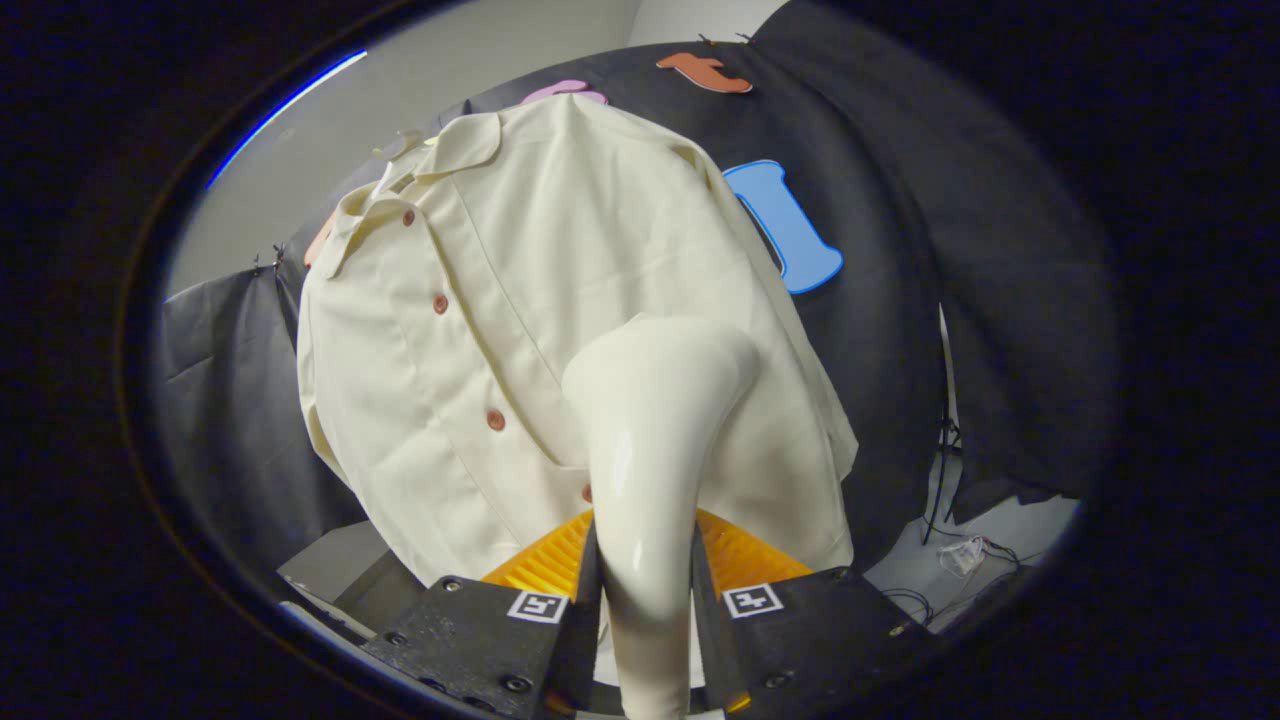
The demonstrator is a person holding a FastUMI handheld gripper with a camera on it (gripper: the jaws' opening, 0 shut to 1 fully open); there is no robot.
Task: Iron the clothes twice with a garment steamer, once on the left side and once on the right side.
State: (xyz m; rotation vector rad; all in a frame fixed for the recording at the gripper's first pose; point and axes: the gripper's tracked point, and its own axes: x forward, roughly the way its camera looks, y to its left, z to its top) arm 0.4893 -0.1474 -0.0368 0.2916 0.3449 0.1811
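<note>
A cream button-up shirt (520, 300) hangs ahead of me, collar at the top, with a row of brown buttons running down its front. My gripper (645, 580) is shut on the handle of a glossy white garment steamer (650, 420). The steamer rises from between the fingers, and its wide head rests against the shirt's lower front, to the right of the button row. The shirt's hem falls just above the fingers.
Black cloth forms the booth's wall (900, 250) behind and to the right of the shirt. Loose cables (945, 490) hang and lie on the pale floor (1000, 540) at the lower right. A grey box edge (340, 570) sits low on the left.
</note>
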